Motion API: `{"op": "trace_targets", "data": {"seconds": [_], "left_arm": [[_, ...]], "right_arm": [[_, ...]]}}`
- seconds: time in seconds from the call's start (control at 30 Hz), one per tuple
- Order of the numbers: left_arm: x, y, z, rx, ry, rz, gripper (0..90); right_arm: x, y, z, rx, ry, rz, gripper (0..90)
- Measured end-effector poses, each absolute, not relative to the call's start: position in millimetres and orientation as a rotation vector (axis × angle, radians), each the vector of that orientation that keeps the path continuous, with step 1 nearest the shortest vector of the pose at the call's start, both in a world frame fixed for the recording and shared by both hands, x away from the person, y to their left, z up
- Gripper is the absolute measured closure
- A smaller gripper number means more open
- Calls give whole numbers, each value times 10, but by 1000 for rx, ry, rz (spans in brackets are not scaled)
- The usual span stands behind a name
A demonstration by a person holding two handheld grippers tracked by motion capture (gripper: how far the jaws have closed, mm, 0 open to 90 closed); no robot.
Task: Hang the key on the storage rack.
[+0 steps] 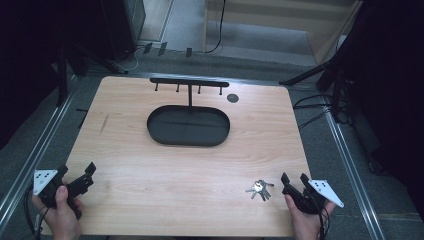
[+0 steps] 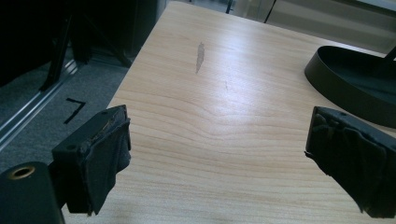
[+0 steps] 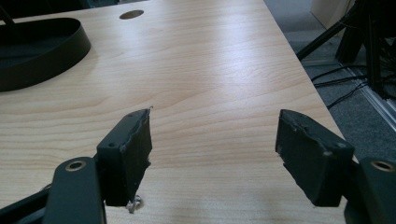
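Observation:
A bunch of silver keys [image 1: 259, 189] lies flat on the wooden table [image 1: 190, 165] near its front right. Just right of the keys, my right gripper [image 1: 294, 178] is held open with nothing between its jaws; in the right gripper view the same gripper [image 3: 212, 140] has bare wood between the jaws and a sliver of key [image 3: 134, 204] under the left jaw. At the front left corner my left gripper [image 1: 77, 170] is open and empty, as the left gripper view also shows for the gripper [image 2: 217, 135]. A black oval tray [image 1: 188, 125] with a hook rack [image 1: 189, 82] stands at the centre back.
A dark round hole [image 1: 232, 98] sits in the tabletop behind the tray's right end. A scuff mark [image 2: 200, 57] marks the wood at the left. Metal rails [image 1: 30, 160] and tripod legs [image 1: 310, 75] flank the table; cables [image 1: 312, 107] lie on the floor at right.

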State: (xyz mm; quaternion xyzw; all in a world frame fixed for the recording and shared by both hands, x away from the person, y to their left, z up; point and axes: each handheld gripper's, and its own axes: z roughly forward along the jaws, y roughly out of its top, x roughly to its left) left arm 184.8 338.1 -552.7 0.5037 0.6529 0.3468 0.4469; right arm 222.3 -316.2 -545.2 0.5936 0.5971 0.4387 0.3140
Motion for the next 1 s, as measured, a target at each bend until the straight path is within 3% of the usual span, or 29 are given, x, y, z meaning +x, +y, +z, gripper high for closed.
{"op": "trace_targets", "data": {"seconds": [0.4,1.0], "left_arm": [[1804,3318,-5523,1239,1591,953,70],[1788,3235,-5518,1281,1574,1042,69]], "right_arm": [[2234,-3126,-5375,1592,1673,1140,249],[2460,-2662,-4943,1702,2086,714,202]]}}
